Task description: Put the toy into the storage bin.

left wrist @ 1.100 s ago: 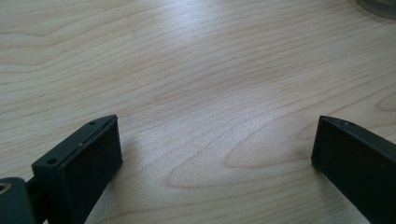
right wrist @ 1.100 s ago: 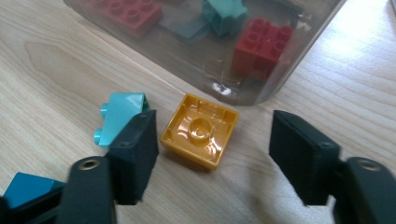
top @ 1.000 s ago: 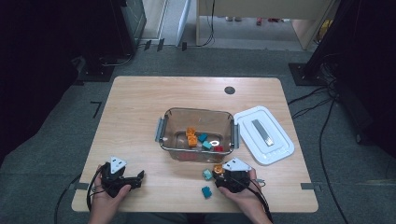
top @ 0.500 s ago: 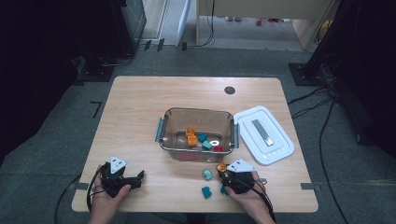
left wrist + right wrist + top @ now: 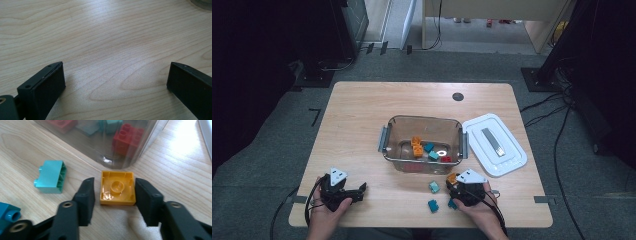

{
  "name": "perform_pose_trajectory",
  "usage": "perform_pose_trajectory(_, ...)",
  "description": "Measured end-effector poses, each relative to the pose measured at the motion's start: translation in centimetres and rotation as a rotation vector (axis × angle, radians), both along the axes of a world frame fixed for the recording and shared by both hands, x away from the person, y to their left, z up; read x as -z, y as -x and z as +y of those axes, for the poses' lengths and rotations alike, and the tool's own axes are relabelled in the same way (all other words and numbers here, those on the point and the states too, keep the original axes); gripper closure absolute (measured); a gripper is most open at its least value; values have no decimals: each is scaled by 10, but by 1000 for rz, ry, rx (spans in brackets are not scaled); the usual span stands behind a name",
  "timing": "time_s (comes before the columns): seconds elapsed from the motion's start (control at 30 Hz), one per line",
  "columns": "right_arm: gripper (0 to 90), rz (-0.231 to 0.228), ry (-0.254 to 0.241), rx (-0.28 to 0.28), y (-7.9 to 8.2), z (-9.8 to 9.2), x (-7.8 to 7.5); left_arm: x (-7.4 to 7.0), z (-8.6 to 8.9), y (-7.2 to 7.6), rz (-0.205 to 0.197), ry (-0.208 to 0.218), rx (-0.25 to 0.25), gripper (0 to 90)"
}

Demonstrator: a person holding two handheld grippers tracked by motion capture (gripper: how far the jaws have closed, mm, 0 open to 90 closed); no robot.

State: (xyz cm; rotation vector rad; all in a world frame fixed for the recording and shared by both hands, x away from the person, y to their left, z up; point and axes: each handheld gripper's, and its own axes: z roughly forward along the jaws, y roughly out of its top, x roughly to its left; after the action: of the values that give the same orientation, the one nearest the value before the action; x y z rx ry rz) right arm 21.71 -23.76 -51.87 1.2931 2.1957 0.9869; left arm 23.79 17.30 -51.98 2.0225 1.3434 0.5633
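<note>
The orange block (image 5: pixel 117 191) is a small square plastic brick. It lies upside down on the wood, so its hollow underside with one round tube in the middle faces up. It sits between the two black jaws of the right gripper (image 5: pixel 114 195), near their tips. The right jaw is touching its side; at the left jaw a thin gap is visible.

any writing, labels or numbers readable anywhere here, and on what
None can be read.
The clear container has a red patch on its front wall, too blurred to tell if it is lettering.
The white lid, the yellow brick and the other bricks show no print.
</note>
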Motion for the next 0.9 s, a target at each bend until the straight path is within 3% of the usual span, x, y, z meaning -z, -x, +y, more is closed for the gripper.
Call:
perform_pose_trajectory(0.07,599,-5,3,-2,0,-1,0,0,0,0,0,0,0,15)
perform_pose_trajectory(0.43,603,-1,-22,-30,8,-11,-8,0,0,0,0,0,0,15)
perform_pose_trajectory(0.63,603,-9,-51,-42,15,-19,-23,0,0,0,0,0,0,15)
perform_pose_trajectory(0.9,603,-37,-97,-65,28,-33,-56,0,0,0,0,0,0,15)
